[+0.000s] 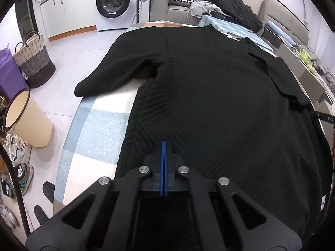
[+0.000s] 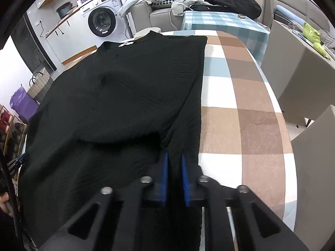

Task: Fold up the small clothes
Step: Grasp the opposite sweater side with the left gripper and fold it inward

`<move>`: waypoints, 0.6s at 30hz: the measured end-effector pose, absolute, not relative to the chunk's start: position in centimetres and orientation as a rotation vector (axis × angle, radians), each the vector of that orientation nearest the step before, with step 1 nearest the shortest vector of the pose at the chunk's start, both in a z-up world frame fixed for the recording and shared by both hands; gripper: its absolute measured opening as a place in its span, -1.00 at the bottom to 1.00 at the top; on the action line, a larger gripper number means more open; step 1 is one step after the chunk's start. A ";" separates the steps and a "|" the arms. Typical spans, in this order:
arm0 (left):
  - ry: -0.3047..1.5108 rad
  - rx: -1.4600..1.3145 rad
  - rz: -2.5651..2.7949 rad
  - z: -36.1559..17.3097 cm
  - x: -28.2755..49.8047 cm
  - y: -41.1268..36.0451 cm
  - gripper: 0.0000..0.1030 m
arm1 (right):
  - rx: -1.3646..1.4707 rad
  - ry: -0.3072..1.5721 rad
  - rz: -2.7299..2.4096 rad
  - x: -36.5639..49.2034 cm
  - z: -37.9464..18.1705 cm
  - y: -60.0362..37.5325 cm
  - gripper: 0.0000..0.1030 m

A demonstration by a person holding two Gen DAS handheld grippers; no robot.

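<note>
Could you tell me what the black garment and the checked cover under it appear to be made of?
The black garment looks like a soft knit, matte, with fine raised ribs running in bands; the fibre cannot be told. The checked cover looks like a woven cloth with a slightly fuzzy, dull surface, in brown, white and pale blue squares; it drapes over the edge like fabric.

Both close above sweater [image 1: 209,87] (shared).

Home living area: washing machine [image 1: 114,2], grey sofa [image 2: 161,14], laundry basket [image 1: 34,62], shoes [image 1: 23,175] on floor.
</note>
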State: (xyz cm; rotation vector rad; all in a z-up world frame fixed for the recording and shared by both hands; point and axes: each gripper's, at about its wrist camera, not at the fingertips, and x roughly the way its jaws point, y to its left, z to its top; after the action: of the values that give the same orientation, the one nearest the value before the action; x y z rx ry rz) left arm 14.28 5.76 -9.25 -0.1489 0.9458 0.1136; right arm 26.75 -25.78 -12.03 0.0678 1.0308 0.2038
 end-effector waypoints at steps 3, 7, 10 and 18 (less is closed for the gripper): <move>0.954 -0.141 0.100 -9.4 13.7 5.3 -1.00 | 0.066 1.035 0.205 26.3 -12.1 -25.9 -0.84; 0.960 -0.120 0.079 -9.4 12.4 4.5 -1.00 | 0.056 1.045 0.199 25.5 -12.0 -26.0 -0.84; 0.958 -0.169 0.062 -9.1 11.9 4.9 -1.00 | 0.043 1.043 0.190 25.1 -11.6 -26.0 -0.82; 0.848 -0.463 0.170 -6.9 14.1 13.0 0.00 | 0.163 0.966 0.191 23.1 -8.4 -26.2 -0.14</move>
State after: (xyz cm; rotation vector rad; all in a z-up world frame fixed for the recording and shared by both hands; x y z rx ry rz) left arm 14.13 12.95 -6.93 -0.4633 0.8477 0.1696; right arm 23.11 -26.18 -8.36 0.1633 0.9663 0.1913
